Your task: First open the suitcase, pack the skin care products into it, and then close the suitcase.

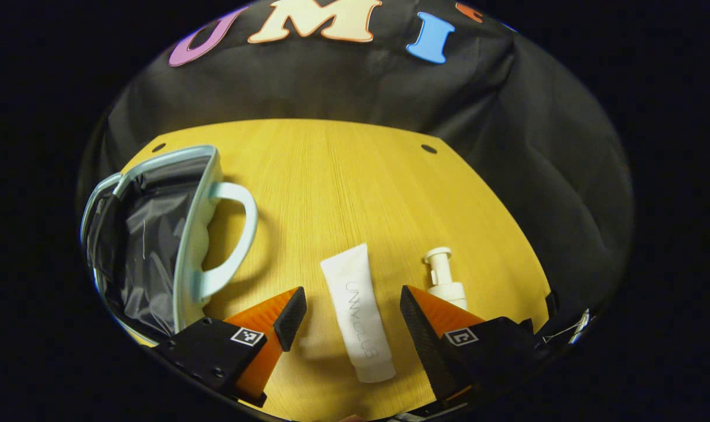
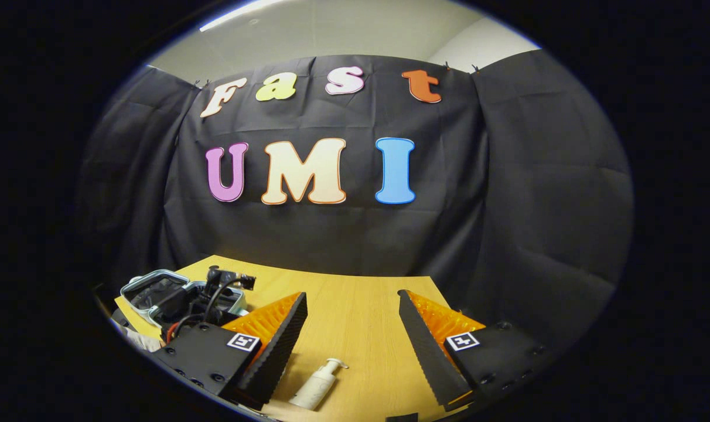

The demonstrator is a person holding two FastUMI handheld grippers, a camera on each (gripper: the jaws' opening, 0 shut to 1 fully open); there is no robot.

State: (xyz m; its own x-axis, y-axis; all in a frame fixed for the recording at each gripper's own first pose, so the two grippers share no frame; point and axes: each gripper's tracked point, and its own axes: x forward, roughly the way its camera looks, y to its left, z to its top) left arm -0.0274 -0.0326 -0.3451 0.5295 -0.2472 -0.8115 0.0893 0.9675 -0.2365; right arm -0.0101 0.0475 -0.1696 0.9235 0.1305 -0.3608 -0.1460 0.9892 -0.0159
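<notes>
the suitcase (image 1: 156,246) lies open on the table (image 1: 355,187), off to the left of the left gripper (image 1: 352,319), its dark lining showing and its pale handle (image 1: 232,234) turned toward the middle of the table. in the left gripper view a white tube (image 1: 355,313) lies flat between the spread fingers, touching neither; grey lettering runs along it, too distorted to read with certainty. just right of the tube, behind the right finger, stands a small white pump bottle (image 1: 446,281).

the left gripper is open, holding nothing.

the right gripper view looks higher, across the table to the booth's black cloth. the right gripper (image 2: 352,340) is open too, and empty. a pump bottle (image 2: 317,384) lies on its side low between its fingers, nearer the left one. far left, past that finger, the suitcase (image 2: 156,290) sits with dark cabled gear (image 2: 214,293) in front of it.
</notes>
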